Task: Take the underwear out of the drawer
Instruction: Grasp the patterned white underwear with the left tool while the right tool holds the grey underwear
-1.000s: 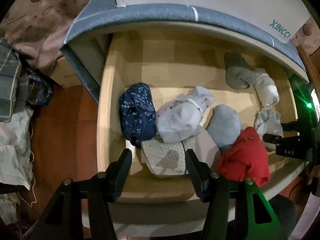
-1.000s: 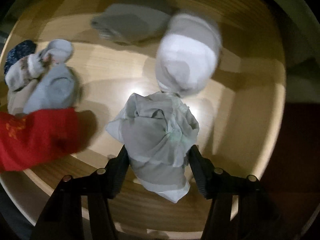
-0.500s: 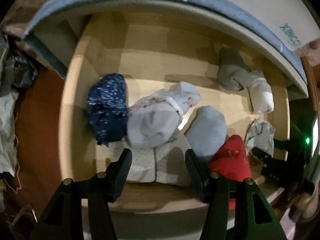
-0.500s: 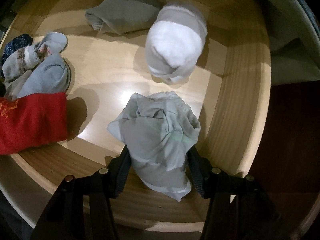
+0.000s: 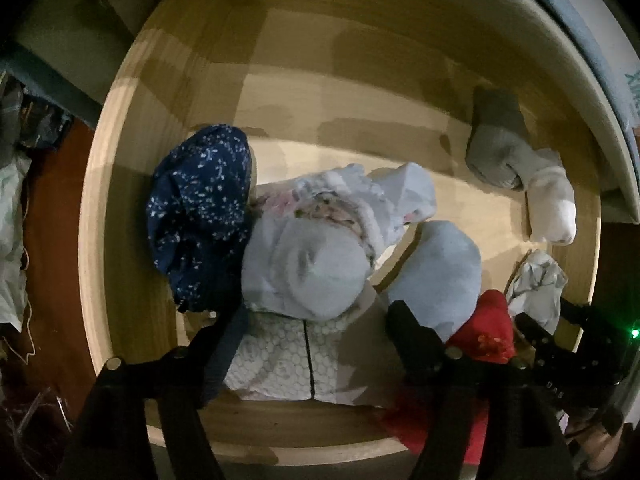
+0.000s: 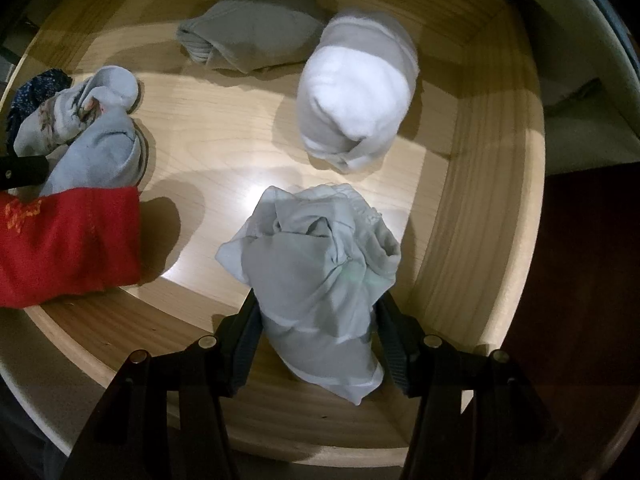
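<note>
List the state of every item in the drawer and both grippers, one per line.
Drawer: pulled open.
Left hand-held gripper: open, straddling the pale blue bundle.
Right hand-held gripper: fingers against the crumpled pale grey underwear.
Navy floral garment: balled, against the drawer's left side.
Red garment: folded, draped over the front edge.
White sock roll: rolled, lying free.
Grey sock roll: rolled, at the back.

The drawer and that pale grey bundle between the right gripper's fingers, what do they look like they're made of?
The drawer looks like pale wood or wood veneer, with visible grain and a smooth floor that reflects the light. The pale grey bundle in the right gripper looks like thin, soft knit fabric, probably cotton: it crumples into loose folds with a matte surface.
</note>
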### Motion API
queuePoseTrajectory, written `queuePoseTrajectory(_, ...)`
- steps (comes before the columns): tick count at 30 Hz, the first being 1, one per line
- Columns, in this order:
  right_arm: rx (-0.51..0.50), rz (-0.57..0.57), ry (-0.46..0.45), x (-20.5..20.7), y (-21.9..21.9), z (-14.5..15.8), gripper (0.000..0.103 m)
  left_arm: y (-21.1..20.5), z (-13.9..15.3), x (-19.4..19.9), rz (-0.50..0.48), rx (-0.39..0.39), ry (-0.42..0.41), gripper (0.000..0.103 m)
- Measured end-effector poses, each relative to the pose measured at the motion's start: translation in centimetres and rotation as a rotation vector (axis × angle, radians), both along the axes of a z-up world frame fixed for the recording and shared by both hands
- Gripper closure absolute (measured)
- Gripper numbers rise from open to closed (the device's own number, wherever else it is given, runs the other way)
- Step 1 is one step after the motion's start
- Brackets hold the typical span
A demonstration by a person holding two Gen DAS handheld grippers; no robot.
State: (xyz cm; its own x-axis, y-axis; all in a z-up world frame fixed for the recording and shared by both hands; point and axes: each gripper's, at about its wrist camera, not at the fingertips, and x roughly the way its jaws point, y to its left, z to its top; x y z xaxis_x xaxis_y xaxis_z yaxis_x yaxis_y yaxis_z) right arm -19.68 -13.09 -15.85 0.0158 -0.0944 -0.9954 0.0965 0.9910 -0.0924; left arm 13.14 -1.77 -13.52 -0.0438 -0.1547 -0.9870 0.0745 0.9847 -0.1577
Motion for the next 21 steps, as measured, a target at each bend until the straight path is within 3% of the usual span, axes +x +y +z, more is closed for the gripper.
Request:
queuePoseTrajectory(6,0.001,0.000,-0.001,0.4,-0.3,0.6,0.050,-0.3,-0.9,0.1,-0.006,0.036,0.017,0.018)
queuePoseTrajectory(13,0.003,-0.001,0.000,0.4,-0.2,1.0,0.050,-0.6,-1.6,0.6,-0.005,0.055,0.064,0.017)
queuePoseTrajectory(19,0.003,0.000,0.000,0.4,-0.1,1.0,0.050,-0.1,-1.0,0.3,-0.005,0.049,0.043,0.029)
queuePoseTrajectory(21,0.003,0.000,0.000,0.4,-0.2,0.9,0.050,0.1,-0.5,0.3,-0.003,0.039,0.032,0.042)
